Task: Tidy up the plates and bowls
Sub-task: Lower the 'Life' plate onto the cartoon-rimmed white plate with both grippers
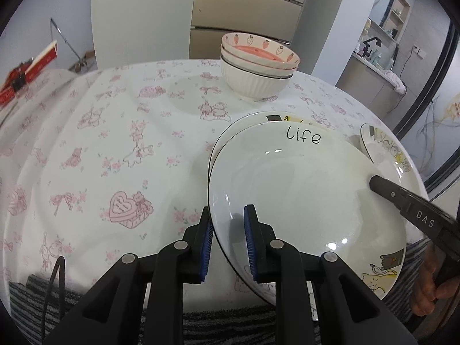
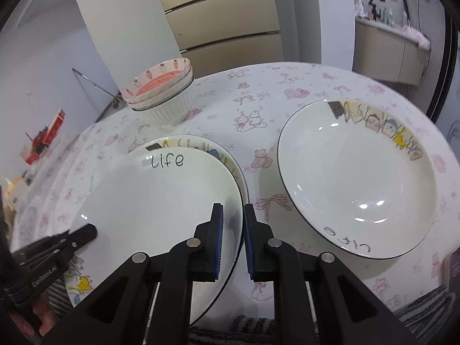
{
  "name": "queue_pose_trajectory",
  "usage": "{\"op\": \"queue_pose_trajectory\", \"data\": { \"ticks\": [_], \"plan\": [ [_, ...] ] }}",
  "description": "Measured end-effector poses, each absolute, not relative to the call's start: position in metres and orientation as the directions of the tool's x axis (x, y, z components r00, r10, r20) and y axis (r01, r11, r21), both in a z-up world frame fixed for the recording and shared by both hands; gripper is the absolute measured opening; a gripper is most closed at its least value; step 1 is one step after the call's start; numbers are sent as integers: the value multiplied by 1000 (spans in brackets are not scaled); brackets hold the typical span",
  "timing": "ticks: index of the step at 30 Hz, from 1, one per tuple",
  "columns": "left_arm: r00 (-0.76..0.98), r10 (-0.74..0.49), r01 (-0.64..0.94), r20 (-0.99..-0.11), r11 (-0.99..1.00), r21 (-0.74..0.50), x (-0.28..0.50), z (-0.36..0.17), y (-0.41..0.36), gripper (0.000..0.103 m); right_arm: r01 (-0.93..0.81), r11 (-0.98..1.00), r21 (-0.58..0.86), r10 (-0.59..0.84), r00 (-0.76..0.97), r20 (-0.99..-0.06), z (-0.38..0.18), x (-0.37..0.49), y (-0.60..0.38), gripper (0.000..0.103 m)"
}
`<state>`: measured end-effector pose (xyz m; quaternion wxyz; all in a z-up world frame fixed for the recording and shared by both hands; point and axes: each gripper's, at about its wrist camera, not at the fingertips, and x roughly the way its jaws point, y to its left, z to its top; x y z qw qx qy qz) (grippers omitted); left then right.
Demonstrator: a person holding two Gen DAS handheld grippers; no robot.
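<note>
A white deep plate marked "life" (image 1: pixel 302 189) (image 2: pixel 161 201) hangs tilted just over a second cartoon-rimmed plate (image 1: pixel 258 118) (image 2: pixel 201 143) on the table. My left gripper (image 1: pixel 228 215) is shut on its left rim, blue pads on either side of the edge. The right gripper (image 2: pixel 233 212) is shut on the opposite rim; its tip (image 1: pixel 373 181) shows at the right of the left wrist view. A third plate (image 2: pixel 356 178) (image 1: pixel 385 149) lies to the right. Stacked bowls (image 1: pixel 256 66) (image 2: pixel 164 95), a strawberry one on top, stand at the back.
A round table under a pink-printed white cloth (image 1: pixel 115 143) carries everything. A red box (image 1: pixel 28 69) (image 2: pixel 46 135) sits off the far left. Beige drawers (image 1: pixel 244 8) stand behind the table. Striped fabric (image 1: pixel 28 296) lies along the near edge.
</note>
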<state>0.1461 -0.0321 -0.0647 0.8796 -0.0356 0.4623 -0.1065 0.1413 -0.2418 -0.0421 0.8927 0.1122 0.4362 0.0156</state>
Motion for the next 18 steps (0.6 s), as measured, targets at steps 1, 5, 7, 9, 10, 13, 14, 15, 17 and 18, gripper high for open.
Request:
{"op": "queue_pose_trajectory", "data": {
  "ticks": [1,5,7,9,10,13,14,15,17,18],
  "plan": [
    [554,-222,155,-803,974,-163,146,-65,-32,21,70,977,203,116,620,-776,-42,141,-241,14],
    [557,-233,164,-797,972,-170,146,-68,-30,21,58,984,168,96,627,-773,-44,140,-240,14],
    [564,-217,169,-797,975,-146,145,-69,-33,21,53,986,160,91,630,-771,-45,140,-240,14],
    [572,-207,168,-794,977,-133,145,-69,-34,21,55,988,147,80,626,-775,-47,141,-240,14],
    [572,-209,167,-793,976,-137,145,-69,-34,22,51,988,144,80,629,-773,-47,140,-239,14],
    [573,-216,169,-790,975,-144,145,-69,-33,22,48,990,131,71,632,-771,-47,139,-238,14],
    [575,-214,170,-790,975,-141,145,-69,-33,22,46,991,126,68,633,-771,-47,139,-237,14],
    [578,-211,171,-788,976,-136,145,-69,-32,22,46,991,122,66,635,-770,-47,139,-237,14],
    [588,-206,173,-782,977,-128,143,-70,-33,22,45,992,122,65,637,-768,-47,138,-237,14],
    [590,-207,173,-781,977,-128,142,-70,-33,23,45,991,122,66,638,-767,-48,138,-237,14]
  ]
}}
